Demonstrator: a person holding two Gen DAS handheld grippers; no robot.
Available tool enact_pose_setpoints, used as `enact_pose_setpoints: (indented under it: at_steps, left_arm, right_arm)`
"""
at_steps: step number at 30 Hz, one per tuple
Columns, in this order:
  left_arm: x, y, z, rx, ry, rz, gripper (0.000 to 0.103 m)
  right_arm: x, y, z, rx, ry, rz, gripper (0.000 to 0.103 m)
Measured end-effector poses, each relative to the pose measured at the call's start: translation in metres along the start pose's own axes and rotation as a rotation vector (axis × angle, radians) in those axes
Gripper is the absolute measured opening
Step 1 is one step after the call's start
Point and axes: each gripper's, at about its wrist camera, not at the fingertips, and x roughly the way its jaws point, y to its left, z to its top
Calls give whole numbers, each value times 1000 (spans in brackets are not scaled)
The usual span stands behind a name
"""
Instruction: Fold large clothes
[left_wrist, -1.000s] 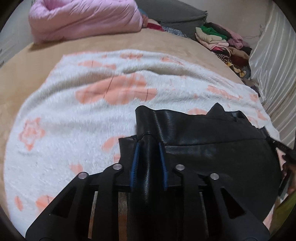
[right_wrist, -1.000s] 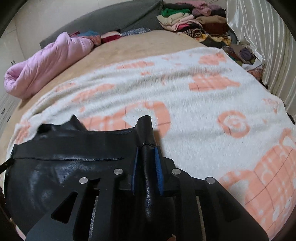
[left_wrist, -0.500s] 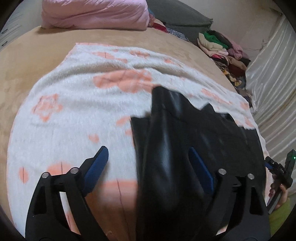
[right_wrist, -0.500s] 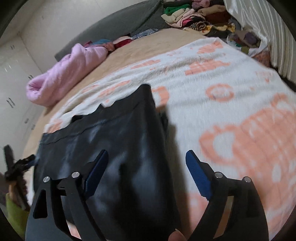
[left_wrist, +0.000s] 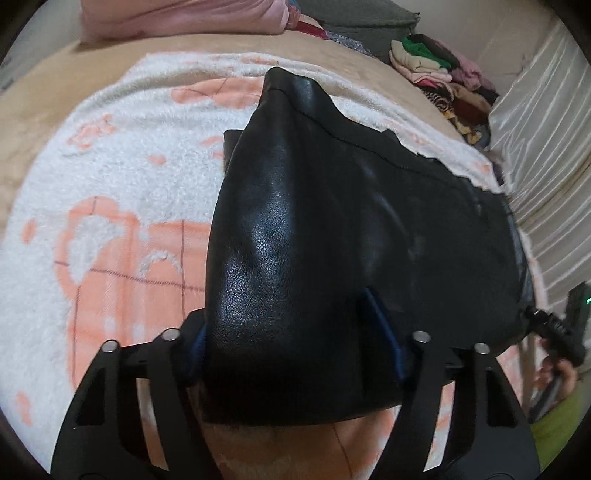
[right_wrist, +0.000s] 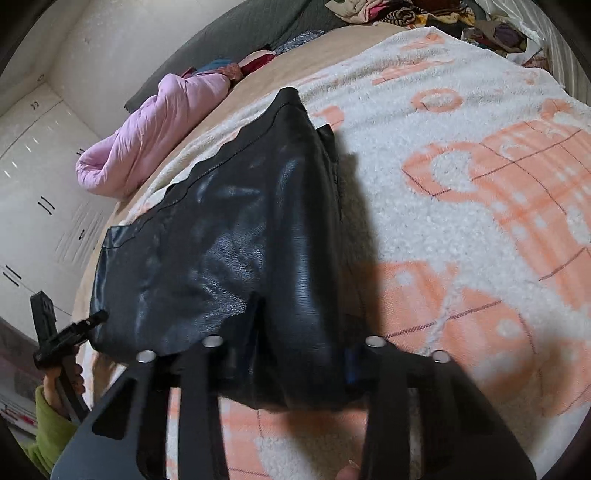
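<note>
A black leather garment (left_wrist: 332, 229) lies folded on a white blanket with orange patterns (left_wrist: 110, 177) spread over the bed. In the left wrist view my left gripper (left_wrist: 295, 350) is open, its blue-padded fingers (left_wrist: 380, 328) standing wide on either side of the garment's near left end. In the right wrist view the same garment (right_wrist: 221, 240) lies on the blanket (right_wrist: 480, 184). My right gripper (right_wrist: 299, 354) is open around the garment's near right end. Each gripper shows small at the edge of the other's view, the right (left_wrist: 557, 328) and the left (right_wrist: 55, 339).
A rolled pink quilt (left_wrist: 177, 14) and a grey headboard cushion (left_wrist: 362, 18) lie at the far end of the bed. A heap of mixed clothes (left_wrist: 443, 70) sits at the far right by a white curtain (left_wrist: 546, 140). White cupboards (right_wrist: 37, 177) stand left.
Both grippers were shut on garment folds one second ago. They have opened wide and pulled back toward the near edge, and the garment now lies released on the blanket.
</note>
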Motion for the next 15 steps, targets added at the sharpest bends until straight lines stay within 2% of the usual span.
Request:
enact_pose_setpoints:
  at_steps: [2,7,15]
  left_arm:
    - [-7,-2,-4,-4,1,5,54]
    - [-21,-6,-14,18,1,22,53]
    - [-25,-5,-14,27,-2,29,53]
  right_arm:
    - [-6,6,0,-24,-6,-27,32]
    - [-16,13,-9,-62,9,-81,32]
    - [-25,16,-21,-99,3,-142,43]
